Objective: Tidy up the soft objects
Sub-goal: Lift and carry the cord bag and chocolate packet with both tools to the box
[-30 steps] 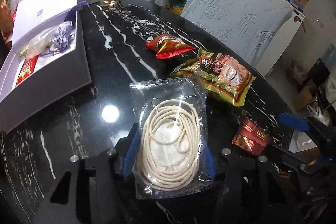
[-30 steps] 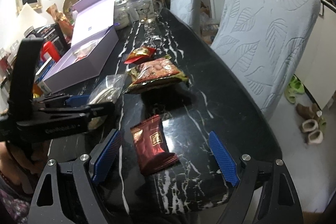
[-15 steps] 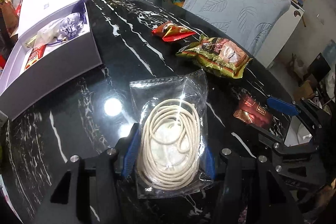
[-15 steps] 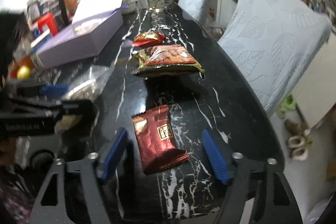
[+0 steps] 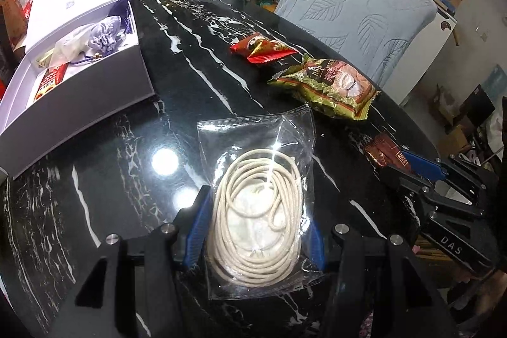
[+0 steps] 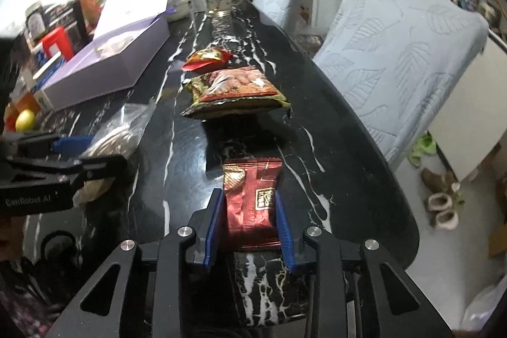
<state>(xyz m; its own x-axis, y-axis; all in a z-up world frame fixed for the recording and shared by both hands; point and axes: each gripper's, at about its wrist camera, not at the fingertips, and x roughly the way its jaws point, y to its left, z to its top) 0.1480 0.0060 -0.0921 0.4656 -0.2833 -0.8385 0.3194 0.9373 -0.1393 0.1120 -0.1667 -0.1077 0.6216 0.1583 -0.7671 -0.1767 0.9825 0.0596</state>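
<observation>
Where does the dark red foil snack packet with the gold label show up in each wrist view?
Left wrist view: the dark red foil snack packet lies at the right edge of the black marble table, between the right hand-held gripper's blue pads.
Right wrist view: the packet sits bottom centre, pinched between the blue pads.
Shared landmark: the gold-green nut bag, just beyond the packet in both.

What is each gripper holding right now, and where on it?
The left gripper clamps the clear bag of coiled cord across its lower sides. The right gripper, jaws just closed, pinches the dark red snack packet by its two long edges, near end.
</observation>
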